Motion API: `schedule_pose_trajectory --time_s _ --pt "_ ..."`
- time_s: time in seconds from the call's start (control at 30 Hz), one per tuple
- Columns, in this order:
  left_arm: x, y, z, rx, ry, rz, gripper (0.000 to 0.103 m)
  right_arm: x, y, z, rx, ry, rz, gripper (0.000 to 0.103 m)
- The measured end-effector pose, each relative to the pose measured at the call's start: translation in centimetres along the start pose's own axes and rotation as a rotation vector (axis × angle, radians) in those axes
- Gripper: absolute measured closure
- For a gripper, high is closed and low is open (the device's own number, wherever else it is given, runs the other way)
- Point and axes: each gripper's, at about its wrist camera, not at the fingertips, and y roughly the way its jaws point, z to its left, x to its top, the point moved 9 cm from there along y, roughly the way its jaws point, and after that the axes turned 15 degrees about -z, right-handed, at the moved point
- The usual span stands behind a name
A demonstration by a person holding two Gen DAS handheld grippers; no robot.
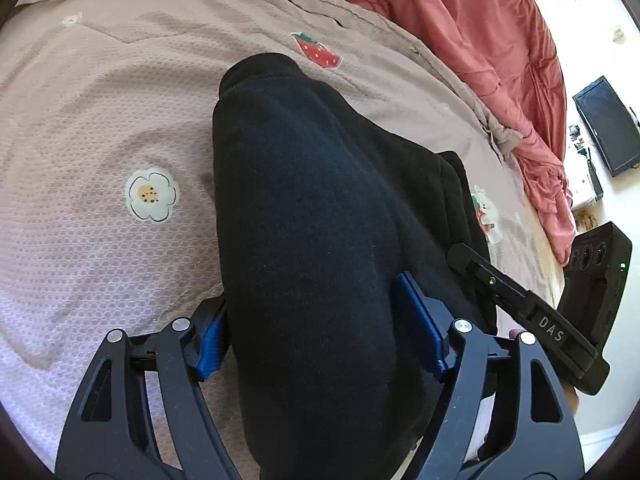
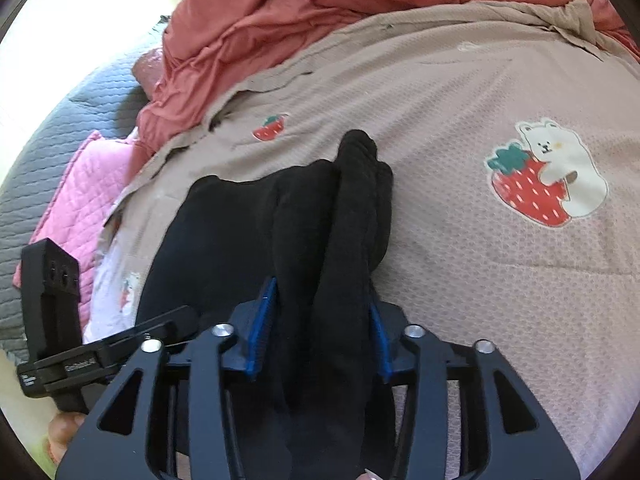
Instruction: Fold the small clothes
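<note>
Black clothes (image 1: pixel 304 216) lay bunched on the pink bed cover (image 1: pixel 100 128), running up between both grippers. Left gripper (image 1: pixel 320 332) fingers (image 1: pixel 420 324) pinched a wide, thick fold. Right gripper (image 2: pixel 320 328) fingers (image 2: pixel 262 320) pinched a thinner bunch.

The left gripper (image 1: pixel 320 332) clamps a black garment (image 1: pixel 312 208) between its blue fingers (image 1: pixel 420 332) above a patterned bedspread (image 1: pixel 100 120).

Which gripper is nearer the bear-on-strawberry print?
Right. The right gripper, holding the black garment, has the print just to its right; the left gripper sits beyond the garment.
</note>
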Motion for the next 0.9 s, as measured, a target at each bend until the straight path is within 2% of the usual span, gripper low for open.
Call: schedule_pose_trajectory --time_s 0.2,0.3,0.37,0.47,0.53,0.63,0.67,0.8,0.9 --pt "0.1 -0.3 -0.5 0.029 0.046 -0.008 0.035 0.1 -0.2 -0.6 -0.005 0.035 -0.007 0.047" --pt "0.1 -0.7 -0.2 0.036 0.051 -0.011 0.035 0.6 -0.7 -0.6 -0.026 0.017 -0.025 0.037" --pt "0.0 -1.0 0.0 0.042 0.059 -0.015 0.035 0.8 -1.1 -0.7 -0.027 0.021 -0.035 0.026" --pt "0.1 -1.3 -0.1 0.048 0.061 -0.019 0.035 1.2 -1.7 -0.6 -0.014 0.034 -0.053 0.023" --pt "0.2 -1.5 -0.2 0.053 0.064 -0.023 0.035 1.5 -2.0 -0.5 -0.009 0.032 -0.060 0.015" --pt "0.4 -2.1 -0.2 0.057 0.073 -0.035 0.030 1.7 -2.5 -0.3 -0.017 0.007 -0.074 0.013" --pt "0.4 -2.3 -0.2 0.060 0.078 -0.038 0.028 1.8 -2.6 -0.1 -0.020 -0.004 -0.082 0.010" --pt "0.8 -3.2 -0.4 0.070 0.096 -0.063 0.021 2.6 -3.7 0.2 -0.038 -0.040 -0.140 0.006" --pt "1.1 -3.9 -0.3 0.087 0.115 -0.079 0.018 3.0 -4.2 -0.1 -0.043 -0.028 -0.174 0.005"
